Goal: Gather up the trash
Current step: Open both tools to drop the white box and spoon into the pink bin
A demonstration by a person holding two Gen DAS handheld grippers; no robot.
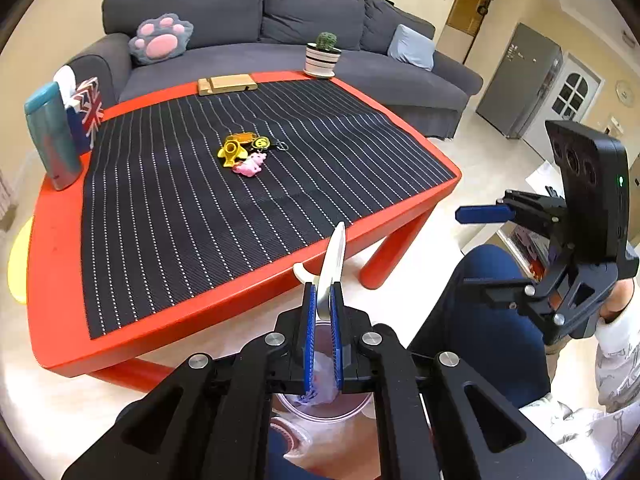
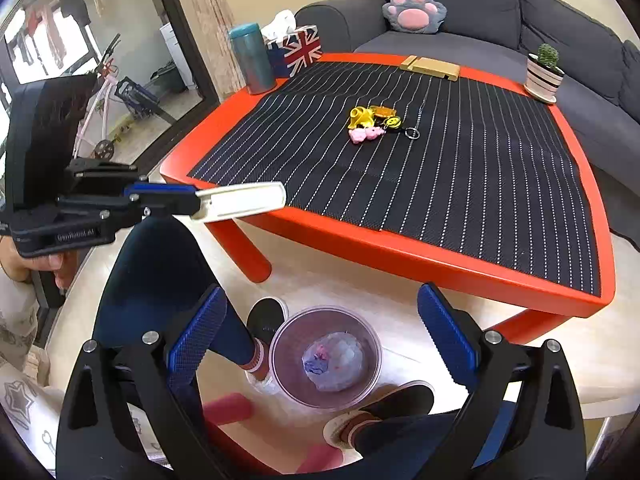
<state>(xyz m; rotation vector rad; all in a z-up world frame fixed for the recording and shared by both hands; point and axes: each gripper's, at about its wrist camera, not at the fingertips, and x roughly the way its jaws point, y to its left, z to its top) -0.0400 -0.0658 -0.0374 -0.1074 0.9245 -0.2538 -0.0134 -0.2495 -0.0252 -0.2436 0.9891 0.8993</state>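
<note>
One flat strip (image 2: 242, 200), light, stiff, slippery: your left tongs (image 1: 323, 300) clench its end; right tongs (image 2: 320, 340) released above bin (image 2: 376, 344).

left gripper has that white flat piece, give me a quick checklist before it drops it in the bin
1. White flat piece held firmly in the left gripper: ok, jaws shut on one end.
2. Trash bin on the floor below: ok, its rim shows under the left gripper in the left wrist view.
3. Piece lined up over the bin opening: not ok, in the right wrist view it sticks out toward the red table, off to the side of the bin.
4. Room in the bin: ok, only a crumpled wad inside.
5. Right gripper out of the way: cannot tell, open and looking down at the bin.
</note>
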